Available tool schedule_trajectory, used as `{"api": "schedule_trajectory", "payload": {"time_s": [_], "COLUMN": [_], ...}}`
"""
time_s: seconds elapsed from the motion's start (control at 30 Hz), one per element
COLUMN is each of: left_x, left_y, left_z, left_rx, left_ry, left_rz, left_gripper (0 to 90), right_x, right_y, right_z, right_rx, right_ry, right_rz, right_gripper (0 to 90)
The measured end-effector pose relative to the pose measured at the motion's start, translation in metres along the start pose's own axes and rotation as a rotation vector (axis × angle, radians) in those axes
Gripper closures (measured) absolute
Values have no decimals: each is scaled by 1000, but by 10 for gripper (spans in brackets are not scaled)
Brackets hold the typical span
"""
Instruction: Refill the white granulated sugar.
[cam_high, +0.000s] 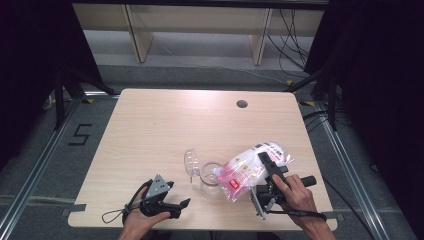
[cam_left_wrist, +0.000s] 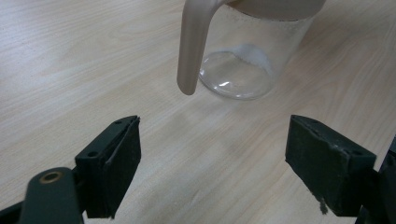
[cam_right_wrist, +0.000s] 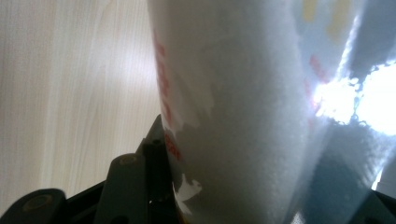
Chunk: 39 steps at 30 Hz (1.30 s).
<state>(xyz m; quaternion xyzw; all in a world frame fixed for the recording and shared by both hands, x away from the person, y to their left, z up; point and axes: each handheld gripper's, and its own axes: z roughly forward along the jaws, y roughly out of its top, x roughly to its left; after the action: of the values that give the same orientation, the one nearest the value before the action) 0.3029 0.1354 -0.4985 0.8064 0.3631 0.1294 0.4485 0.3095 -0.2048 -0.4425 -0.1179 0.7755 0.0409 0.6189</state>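
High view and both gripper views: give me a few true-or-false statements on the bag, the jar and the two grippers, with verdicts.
1. The right gripper is clamped on the clear plastic bag of white powder with pink print. True.
2. The bag lies flat, far from the clear glass jar. False: it is tilted with its lower end at the jar's mouth.
3. The left gripper holds the jar. False: its jaws stand open and empty, short of the jar.
4. The jar's clear lid is swung open to the jar's left. True.
5. The light wooden table has a round hole near its far edge. True.
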Motion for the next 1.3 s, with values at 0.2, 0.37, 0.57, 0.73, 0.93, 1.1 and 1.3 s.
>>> {"api": "schedule_trajectory", "payload": {"time_s": [0.2, 0.37, 0.57, 0.73, 0.93, 1.1, 1.3], "left_x": [0, 0, 0, 0, 0, 0, 0], "left_y": [0, 0, 0, 0, 0, 0, 0], "left_z": [0, 0, 0, -1, -1, 0, 0], "left_rx": [-17, -18, -17, -15, -16, -17, -18], "left_ry": [1, 2, 2, 0, 2, 2, 2], "left_rz": [-2, -8, -6, -3, -3, -3, -4], "left_gripper": [179, 179, 179, 179, 179, 179, 179], "right_x": [-2, -3, -4, -4, -6, -4, 2], "right_y": [1, 2, 2, 2, 4, 3, 2], "right_z": [1, 0, -1, -2, -1, -1, -2], "right_rx": [3, 9, 20, 20, 14, 16, 22], "right_ry": [-2, -23, -29, -36, -33, -31, -48], "right_rz": [-22, -53, -52, -53, -92, -89, -24], "right_gripper": [522, 528, 539, 544, 548, 550, 552]}}
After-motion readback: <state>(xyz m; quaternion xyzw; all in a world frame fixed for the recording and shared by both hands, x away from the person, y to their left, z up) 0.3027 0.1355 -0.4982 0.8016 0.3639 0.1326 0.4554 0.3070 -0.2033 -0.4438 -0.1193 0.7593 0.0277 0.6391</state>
